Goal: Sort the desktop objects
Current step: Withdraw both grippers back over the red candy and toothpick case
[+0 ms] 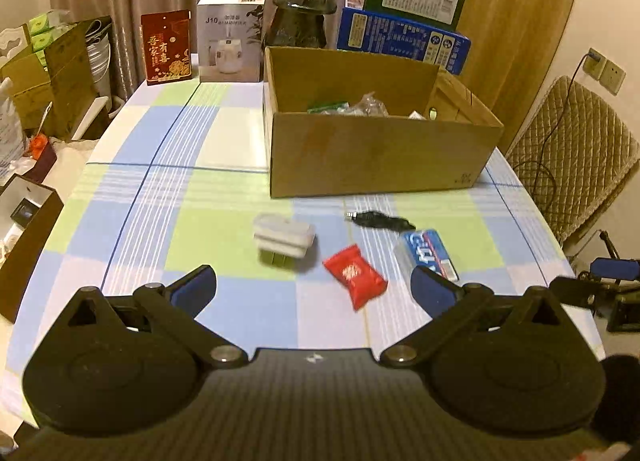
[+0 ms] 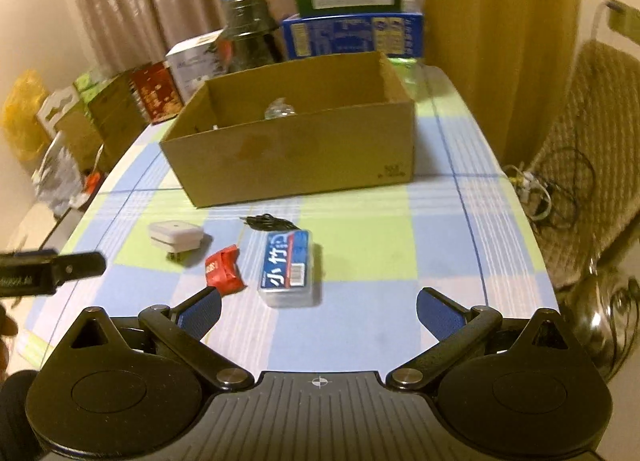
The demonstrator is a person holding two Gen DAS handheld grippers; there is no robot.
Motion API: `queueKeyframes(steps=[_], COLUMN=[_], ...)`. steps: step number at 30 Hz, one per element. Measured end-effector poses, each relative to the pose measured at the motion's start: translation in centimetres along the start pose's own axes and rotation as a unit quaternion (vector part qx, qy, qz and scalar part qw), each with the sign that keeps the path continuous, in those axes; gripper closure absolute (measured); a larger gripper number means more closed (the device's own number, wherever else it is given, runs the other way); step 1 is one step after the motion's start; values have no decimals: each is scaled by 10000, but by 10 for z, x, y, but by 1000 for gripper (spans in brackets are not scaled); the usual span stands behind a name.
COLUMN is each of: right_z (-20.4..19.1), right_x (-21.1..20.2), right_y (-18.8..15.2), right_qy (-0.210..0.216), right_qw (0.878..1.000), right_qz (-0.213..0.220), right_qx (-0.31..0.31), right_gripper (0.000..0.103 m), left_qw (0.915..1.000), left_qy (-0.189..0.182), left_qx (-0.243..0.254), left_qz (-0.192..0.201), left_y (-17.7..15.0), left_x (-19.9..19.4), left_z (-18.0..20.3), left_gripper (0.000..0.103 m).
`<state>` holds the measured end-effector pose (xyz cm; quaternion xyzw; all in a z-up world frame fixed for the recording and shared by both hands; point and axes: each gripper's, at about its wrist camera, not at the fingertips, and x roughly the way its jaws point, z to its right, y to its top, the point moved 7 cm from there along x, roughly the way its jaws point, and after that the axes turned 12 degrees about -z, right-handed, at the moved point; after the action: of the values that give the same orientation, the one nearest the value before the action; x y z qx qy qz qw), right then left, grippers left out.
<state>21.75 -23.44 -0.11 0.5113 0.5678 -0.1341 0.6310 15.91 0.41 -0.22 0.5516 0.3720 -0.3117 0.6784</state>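
From the left wrist view, the left gripper (image 1: 314,285) hangs over the checked tablecloth (image 1: 132,229) with its jaws spread wide and nothing between them; 2 blue ribbed pads (image 1: 196,287) face each other. The open cardboard box (image 1: 372,157) hides most of its contents: only a green wrapper, crinkled clear plastic and a white corner show above the near wall. In front of it lie 4 loose things: a white plug adapter (image 1: 285,236), blocky with rounded edges, prongs toward the camera; a glossy red candy packet (image 1: 355,275), long axis running near-right to far-left; a black cable (image 1: 380,219) lying left to right, its metal tip pointing left; and a clear toothpick box (image 1: 426,253) with a blue label, partly hidden by the right pad. From the right wrist view, the right gripper (image 2: 319,311) also has its jaws spread and holds nothing. The toothpick box (image 2: 289,269) lies just ahead, long axis pointing away toward the cardboard box (image 2: 296,153). The red candy packet (image 2: 224,269) touches the left pad's edge in the picture. The plug adapter (image 2: 175,236) and black cable (image 2: 268,222) are blurred.
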Motion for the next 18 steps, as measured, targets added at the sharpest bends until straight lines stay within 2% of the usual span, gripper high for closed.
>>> queueKeyframes(steps=[6, 18], right_z=[5, 2], right_x=[-2, 2], right_y=[-16, -34], right_qy=[41, 33], right_qw=[9998, 9997], right_qz=[-81, -219], right_qx=[149, 122], right_gripper=[2, 2], left_qw=[9995, 9993], left_qy=[275, 133], left_qx=[-43, -314], left_qz=[137, -144], left_y=[-22, -50], left_x=[-8, -1], left_z=[0, -9], left_gripper=[1, 1])
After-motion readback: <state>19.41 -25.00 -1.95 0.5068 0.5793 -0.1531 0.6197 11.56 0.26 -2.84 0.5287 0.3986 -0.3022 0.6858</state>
